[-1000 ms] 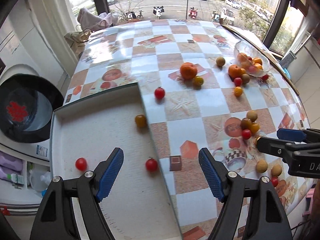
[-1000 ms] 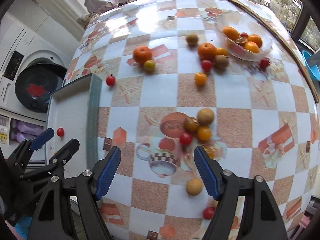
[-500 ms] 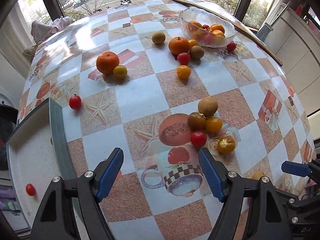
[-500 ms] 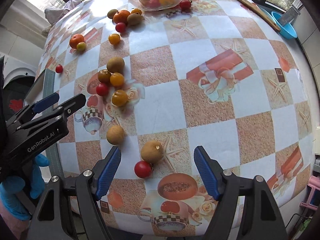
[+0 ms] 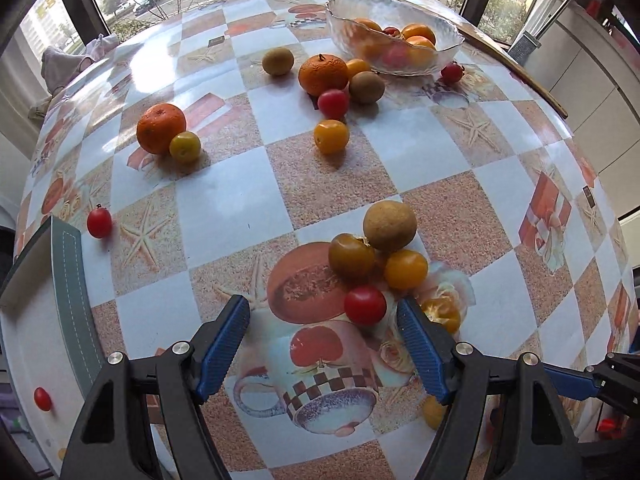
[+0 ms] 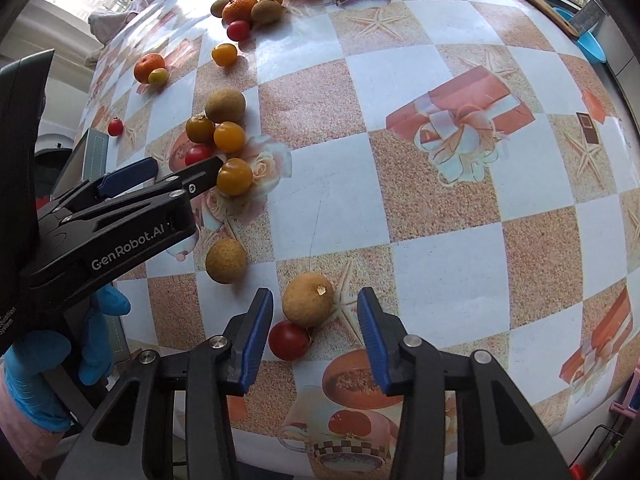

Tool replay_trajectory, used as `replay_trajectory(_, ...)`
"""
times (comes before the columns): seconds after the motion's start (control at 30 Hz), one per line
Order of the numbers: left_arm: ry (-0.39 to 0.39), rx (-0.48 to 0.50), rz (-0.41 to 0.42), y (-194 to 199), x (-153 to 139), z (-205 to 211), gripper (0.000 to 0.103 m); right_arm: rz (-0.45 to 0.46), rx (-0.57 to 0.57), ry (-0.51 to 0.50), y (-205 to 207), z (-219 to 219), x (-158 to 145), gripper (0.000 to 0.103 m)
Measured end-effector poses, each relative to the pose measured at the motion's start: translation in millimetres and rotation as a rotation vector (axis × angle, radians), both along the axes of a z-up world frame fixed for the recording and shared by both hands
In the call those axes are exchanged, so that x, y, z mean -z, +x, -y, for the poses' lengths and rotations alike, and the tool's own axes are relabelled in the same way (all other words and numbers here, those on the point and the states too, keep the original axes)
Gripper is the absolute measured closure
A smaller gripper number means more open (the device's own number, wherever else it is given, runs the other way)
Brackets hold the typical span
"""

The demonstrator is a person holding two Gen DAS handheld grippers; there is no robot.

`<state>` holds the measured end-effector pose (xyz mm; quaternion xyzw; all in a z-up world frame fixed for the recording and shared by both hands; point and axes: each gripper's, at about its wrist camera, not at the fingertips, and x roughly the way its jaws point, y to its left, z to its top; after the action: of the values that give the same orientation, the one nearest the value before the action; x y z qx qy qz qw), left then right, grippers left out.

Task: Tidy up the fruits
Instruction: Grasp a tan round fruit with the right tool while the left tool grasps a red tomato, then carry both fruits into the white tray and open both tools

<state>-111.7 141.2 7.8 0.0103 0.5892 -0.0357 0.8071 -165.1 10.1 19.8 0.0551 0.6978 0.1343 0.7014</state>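
Note:
Fruit lies scattered over the checked tablecloth [image 5: 224, 196]. My left gripper [image 5: 322, 320] is open and points steeply down at a cluster of small tomatoes; a red cherry tomato [image 5: 365, 305] sits between its fingers, close to the right one and untouched. In the right wrist view the left gripper [image 6: 182, 166] hovers over that same cluster. My right gripper [image 6: 314, 308] is closing around a tan round fruit [image 6: 308, 300], with gaps still showing on both sides. A red tomato [image 6: 289, 340] lies against that fruit by the left finger. A glass bowl [image 5: 394, 46] holding oranges stands at the far side.
Two oranges [image 5: 323, 74] [image 5: 161, 128], kiwis and more small tomatoes lie between the cluster and the bowl. A white tray [image 5: 68, 280] with a grey rim sits at the left, a red tomato [image 5: 42, 399] on it. A blue-gloved hand [image 6: 36, 360] holds the left gripper.
Both grippers swung from the white tray's side across to the fruit clusters and came lower. The right jaws narrowed around the tan fruit; the left jaws kept their width.

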Motion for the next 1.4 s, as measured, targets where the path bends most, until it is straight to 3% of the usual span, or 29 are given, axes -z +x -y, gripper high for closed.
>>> replay_trajectory(0.13, 0.011, -0.013, -0.002, 4, -1, 4, 0.031, 0.000, -0.009, -0.001, 1, -2, 1, 0.071)
replay_trajectory(0.33, 0.015, -0.006, -0.007, 3, -4, 12, 0.053, 0.007, -0.040, -0.017, -1, -7, 0, 0.076)
replay_trajectory(0.4, 0.009, -0.003, -0.004, 5, -5, 12, 0.072, 0.005, -0.037, -0.013, -1, -7, 1, 0.076)
replay_trajectory(0.47, 0.003, -0.002, -0.006, 5, -6, 13, 0.082, 0.007, -0.035, -0.013, 0, -5, 0, 0.076)
replay_trajectory(0.73, -0.087, -0.054, 0.007, -8, -20, -5, 0.082, 0.011, 0.005, 0.028, 4, 7, -6, 0.076)
replay_trajectory(0.97, -0.096, -0.091, 0.048, -24, -42, -26, 0.082, 0.018, 0.013, 0.038, 11, 11, -17, 0.076)
replay_trajectory(1.4, -0.089, -0.274, 0.084, -72, -60, -98, 0.082, 0.060, -0.117, 0.068, 19, -49, -41, 0.076)
